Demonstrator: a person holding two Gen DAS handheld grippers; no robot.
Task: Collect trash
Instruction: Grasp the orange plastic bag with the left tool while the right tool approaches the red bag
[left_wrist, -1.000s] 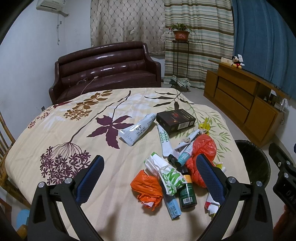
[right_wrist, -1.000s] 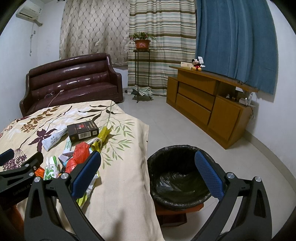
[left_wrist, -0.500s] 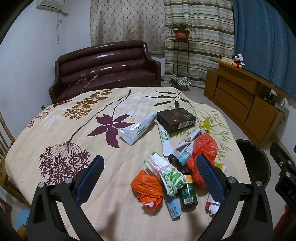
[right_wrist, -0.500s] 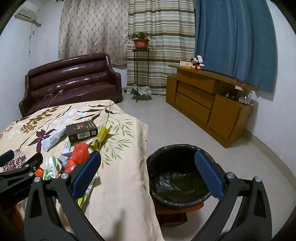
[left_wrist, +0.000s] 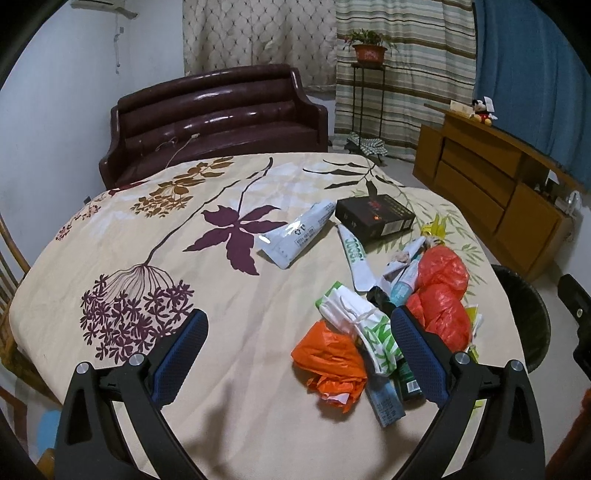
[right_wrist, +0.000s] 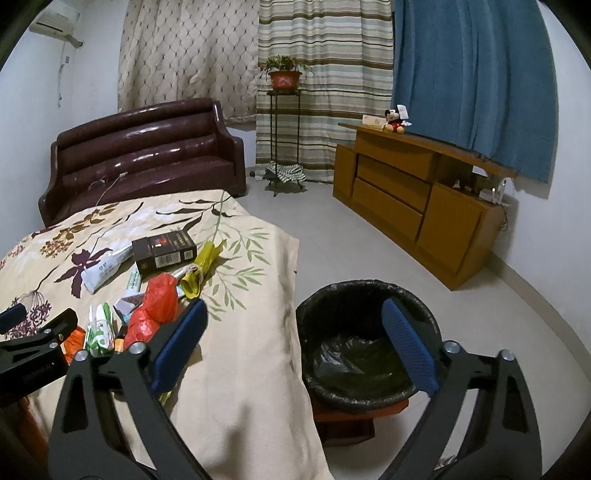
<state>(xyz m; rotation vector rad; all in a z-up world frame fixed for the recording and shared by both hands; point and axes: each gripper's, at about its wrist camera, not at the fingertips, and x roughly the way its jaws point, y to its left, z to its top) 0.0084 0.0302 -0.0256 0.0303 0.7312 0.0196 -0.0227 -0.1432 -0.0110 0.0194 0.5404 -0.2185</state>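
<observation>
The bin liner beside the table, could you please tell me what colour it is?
Black; the bin liner shows best in the right wrist view.

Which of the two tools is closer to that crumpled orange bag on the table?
The left. The left tool hangs open just over the orange bag, which lies between its fingers. The right tool, also open, is off the table's edge, facing the black bin.

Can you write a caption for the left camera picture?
Open left gripper hovers over trash piled on the flowery tablecloth.
</observation>
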